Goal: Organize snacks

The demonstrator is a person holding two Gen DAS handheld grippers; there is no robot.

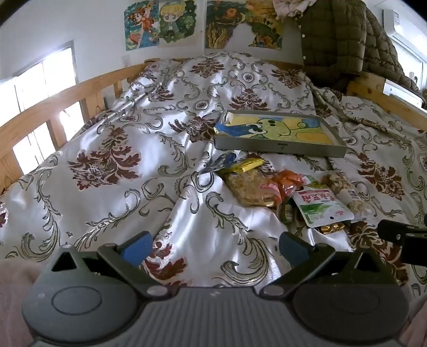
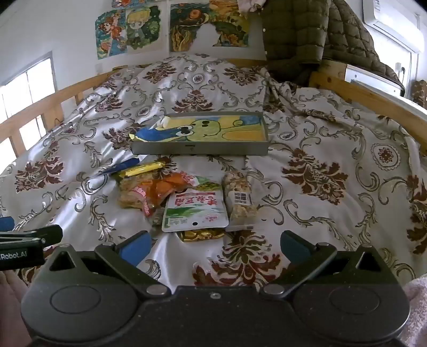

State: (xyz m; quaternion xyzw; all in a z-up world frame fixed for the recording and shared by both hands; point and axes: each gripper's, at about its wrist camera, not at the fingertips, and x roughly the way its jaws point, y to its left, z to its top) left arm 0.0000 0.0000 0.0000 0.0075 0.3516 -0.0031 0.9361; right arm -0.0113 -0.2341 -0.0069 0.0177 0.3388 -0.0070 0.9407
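1. Left gripper [image 1: 213,247]: jaws spread fully apart, blue pads [image 1: 137,245] at the lower edge of the left wrist view, nothing between them. It hangs over the patterned bedspread [image 1: 120,149], tilted downward toward it.

2. Right gripper [image 2: 213,247]: jaws likewise wide apart and empty. Its blue pads [image 2: 138,247] frame the near end of the snack pile.

3. Snack pile [image 2: 186,197]: a loose cluster on the bedspread, at 12 o'clock from the right gripper and at about 1 o'clock from the left gripper.

4. White-and-green pouch [image 2: 196,212]: lies flat at the front of the pile, partly covering a gold wrapper [image 2: 200,235] at its 6 o'clock edge.

5. Clear pack of nut pieces [image 2: 238,202]: touches the pouch at its 3 o'clock side.

6. Orange packet [image 2: 170,186] and clear bag of crisp flakes [image 2: 133,196]: overlap at 10 o'clock from the pouch.

7. Yellow bar [image 2: 141,168] and blue wrapper [image 2: 121,165]: lie at the far left of the pile, just short of the tray.

8. Grey tray [image 2: 200,150]: shallow, lined with a painted cartoon sheet; sits at 12 o'clock beyond the pile, near it but apart.

9. Wooden bed rail [image 1: 53,106]: runs along the 9 o'clock side; an olive quilted jacket [image 1: 333,40] hangs at 1 o'clock, posters [image 1: 160,24] on the wall at 12 o'clock.
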